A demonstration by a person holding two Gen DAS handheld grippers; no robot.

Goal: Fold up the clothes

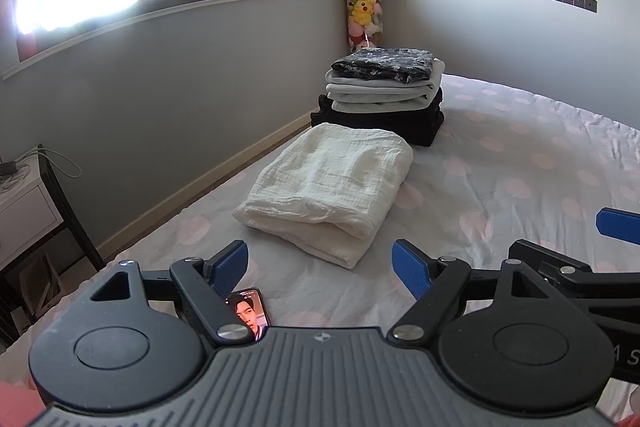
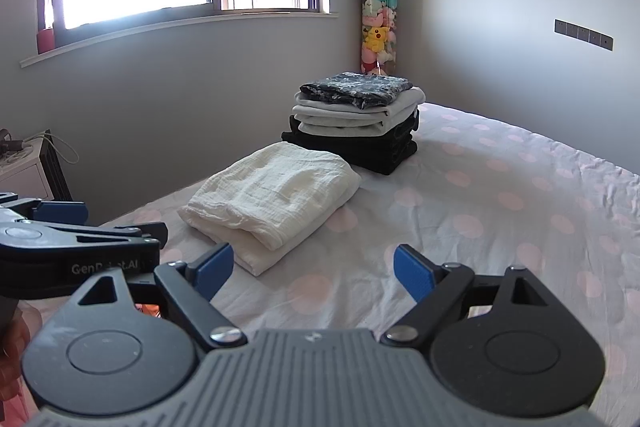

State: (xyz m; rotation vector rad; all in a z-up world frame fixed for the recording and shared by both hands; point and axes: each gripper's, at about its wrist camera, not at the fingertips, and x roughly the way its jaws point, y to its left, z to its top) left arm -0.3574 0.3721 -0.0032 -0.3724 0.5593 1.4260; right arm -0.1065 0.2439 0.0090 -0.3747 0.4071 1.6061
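We look low along both grippers across the bed toward the corner, left view beside the right. Both share the white cloth nearby and the stack beyond.

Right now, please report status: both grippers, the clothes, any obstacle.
Left gripper open, jaws empty. Right gripper open, jaws empty. White cloth folded on bed, beside folded stack. Phone lies under left gripper.

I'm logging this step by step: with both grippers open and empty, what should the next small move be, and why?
Probably lower both grippers to the folded white cloth and lift it onto the stack. Left gripper and right gripper hold nothing, and the cloth lies folded just before the stack.
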